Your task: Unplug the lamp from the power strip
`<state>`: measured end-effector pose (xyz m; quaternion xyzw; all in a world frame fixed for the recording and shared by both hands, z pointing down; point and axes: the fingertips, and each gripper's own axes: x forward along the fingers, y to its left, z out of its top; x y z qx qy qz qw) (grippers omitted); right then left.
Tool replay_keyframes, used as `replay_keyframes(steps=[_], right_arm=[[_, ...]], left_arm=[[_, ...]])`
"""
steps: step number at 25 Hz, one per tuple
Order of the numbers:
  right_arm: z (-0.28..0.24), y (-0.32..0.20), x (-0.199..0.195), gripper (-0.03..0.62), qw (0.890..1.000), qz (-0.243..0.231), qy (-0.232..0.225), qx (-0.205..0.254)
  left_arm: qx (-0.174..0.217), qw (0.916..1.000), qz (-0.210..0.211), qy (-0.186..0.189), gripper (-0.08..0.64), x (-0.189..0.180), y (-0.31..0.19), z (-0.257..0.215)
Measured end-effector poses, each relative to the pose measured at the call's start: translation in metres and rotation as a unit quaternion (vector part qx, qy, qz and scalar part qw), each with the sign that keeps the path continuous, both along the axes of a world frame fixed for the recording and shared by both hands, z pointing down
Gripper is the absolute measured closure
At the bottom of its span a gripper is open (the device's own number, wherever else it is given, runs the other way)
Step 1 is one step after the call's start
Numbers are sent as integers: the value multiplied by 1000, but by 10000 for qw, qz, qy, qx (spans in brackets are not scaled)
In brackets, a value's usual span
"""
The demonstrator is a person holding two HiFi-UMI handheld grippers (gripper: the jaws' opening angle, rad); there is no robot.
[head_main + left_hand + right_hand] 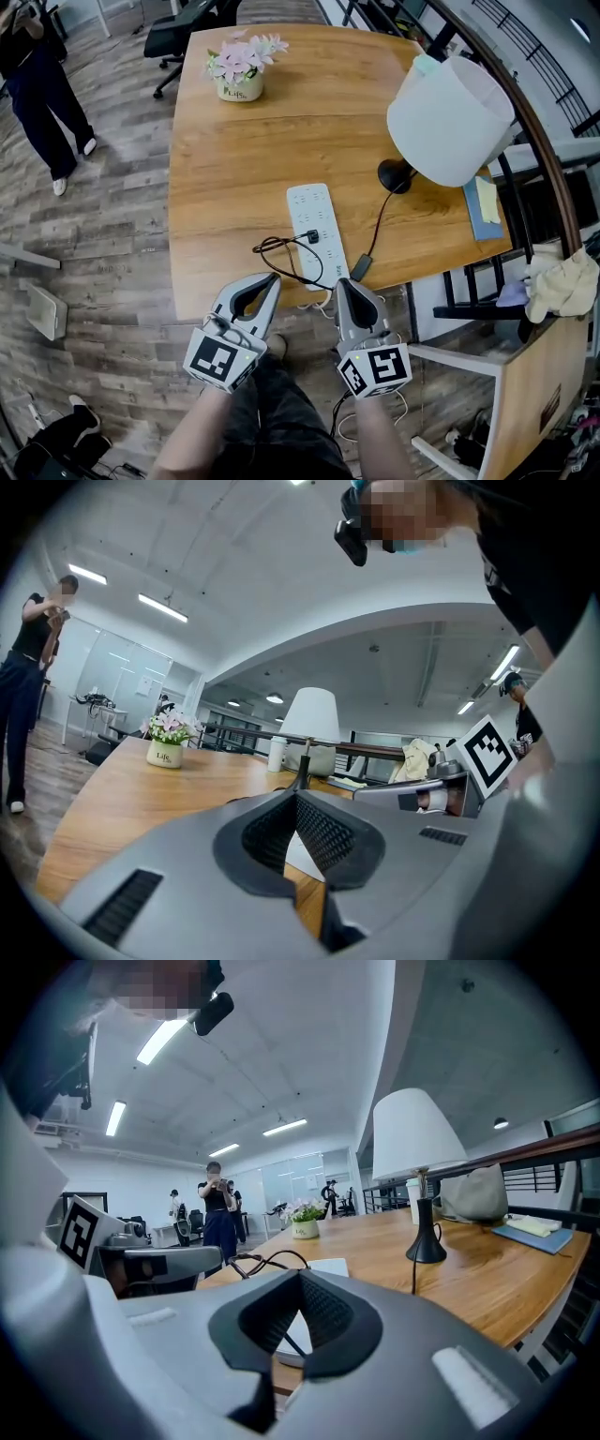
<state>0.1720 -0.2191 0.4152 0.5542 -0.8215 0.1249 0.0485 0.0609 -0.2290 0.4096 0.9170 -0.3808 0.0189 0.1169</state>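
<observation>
Just short of power strip (pixel 317 225): left gripper (pixel 267 281), right gripper (pixel 342 286), both pressed together, empty. Black plug (pixel 311 237) seated in it, lamp (pixel 450 117) beyond. Seemingly approach step; next needs jaws spread, plug pinched.

Wooden table (pixel 281 141) is carrying 5 things. Flower pot (pixel 240 86) is sitting near far-left corner. Lamp (pixel 450 117) is standing by right edge, w/ blue notebook (pixel 483 208) lying just beside its base at that edge. White power strip (pixel 317 220) is lying near the near edge, approx mid-width, w/ black cable (pixel 277 247) looping on tabletop at its left.
</observation>
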Motion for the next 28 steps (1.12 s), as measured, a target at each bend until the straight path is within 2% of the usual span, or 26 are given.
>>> replay_keyframes(steps=[4, 7, 15, 28], right_arm=[[7, -12, -1, 584, 10000, -22, 26, -70], [12, -20, -3, 583, 9999, -9, 89, -134], [22, -37, -6, 583, 9989, -74, 355, -309], [34, -60, -16, 583, 9954, -276, 701, -594]], left_arm=[[-24, 10000, 23, -31, 563, -2, -4, 8], [-238, 9997, 56, 0, 563, 0, -4, 16], [-489, 9986, 186, 76, 563, 4, -1, 34], [-453, 9969, 642, -28, 563, 26, -23, 40]])
